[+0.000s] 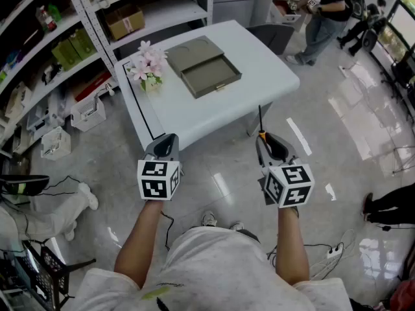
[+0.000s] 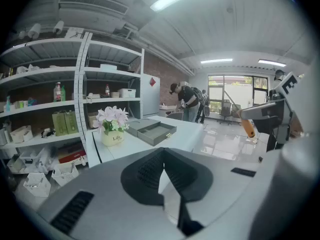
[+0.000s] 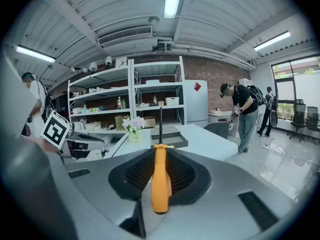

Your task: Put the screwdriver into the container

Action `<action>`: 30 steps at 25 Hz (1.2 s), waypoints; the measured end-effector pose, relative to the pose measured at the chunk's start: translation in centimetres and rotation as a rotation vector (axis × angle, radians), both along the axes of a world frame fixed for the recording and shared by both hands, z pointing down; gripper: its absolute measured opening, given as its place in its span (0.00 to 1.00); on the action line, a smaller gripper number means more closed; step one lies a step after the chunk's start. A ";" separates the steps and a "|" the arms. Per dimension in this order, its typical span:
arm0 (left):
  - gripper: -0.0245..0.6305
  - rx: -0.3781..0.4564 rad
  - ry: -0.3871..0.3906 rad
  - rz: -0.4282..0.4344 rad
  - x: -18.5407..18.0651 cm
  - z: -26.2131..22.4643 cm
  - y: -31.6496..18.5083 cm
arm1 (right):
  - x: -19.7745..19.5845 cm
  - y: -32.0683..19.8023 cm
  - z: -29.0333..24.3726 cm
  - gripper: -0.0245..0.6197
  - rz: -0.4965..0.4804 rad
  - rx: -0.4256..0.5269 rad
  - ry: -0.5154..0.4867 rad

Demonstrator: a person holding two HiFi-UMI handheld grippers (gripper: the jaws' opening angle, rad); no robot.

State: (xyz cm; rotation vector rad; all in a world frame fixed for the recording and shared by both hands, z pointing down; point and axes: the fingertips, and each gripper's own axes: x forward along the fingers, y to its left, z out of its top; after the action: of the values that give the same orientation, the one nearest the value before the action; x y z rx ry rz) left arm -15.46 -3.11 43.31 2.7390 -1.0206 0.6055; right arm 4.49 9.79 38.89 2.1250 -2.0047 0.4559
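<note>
The right gripper (image 1: 269, 141) is clenched on the orange handle of the screwdriver (image 1: 262, 135), whose thin dark shaft sticks out forward past the jaws. In the right gripper view the handle (image 3: 160, 179) stands upright between the two pads. The left gripper (image 1: 165, 141) holds nothing, its jaws pressed together at the tips (image 2: 163, 156). Both hang over the floor, just short of the near edge of the white table (image 1: 259, 63), so the tool is nowhere near its goal yet. The grey container (image 1: 209, 76) lies well back on the table, closer to the far left corner, with a pot of flowers (image 1: 148, 70) beside it at the left edge. The long shaft leads the way, so it could catch the table edge or the container wall and twist in the grip, since only the smooth handle is clamped. It may also prove too long to lie flat inside. The shaft's tip is lost against the dark shelves. Whether the two grey parts are a tray and its lid or a drawer is hard to tell, and the tray's depth cannot be judged.
</note>
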 end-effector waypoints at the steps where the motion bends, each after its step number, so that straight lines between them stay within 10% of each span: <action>1: 0.04 0.000 0.001 0.004 0.1 0.0 0.0 | -0.1 -0.1 0.0 0.15 -0.001 0.004 -0.003; 30: 0.04 -0.015 -0.035 -0.090 8.9 1.5 -8.4 | 9.0 -11.2 2.3 0.15 -0.134 -0.001 -0.060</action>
State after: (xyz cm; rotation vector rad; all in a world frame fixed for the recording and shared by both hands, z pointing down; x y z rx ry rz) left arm -6.55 -11.49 44.84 2.6620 -1.1355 0.6454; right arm 13.50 -1.38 41.14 1.9823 -2.1622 0.5034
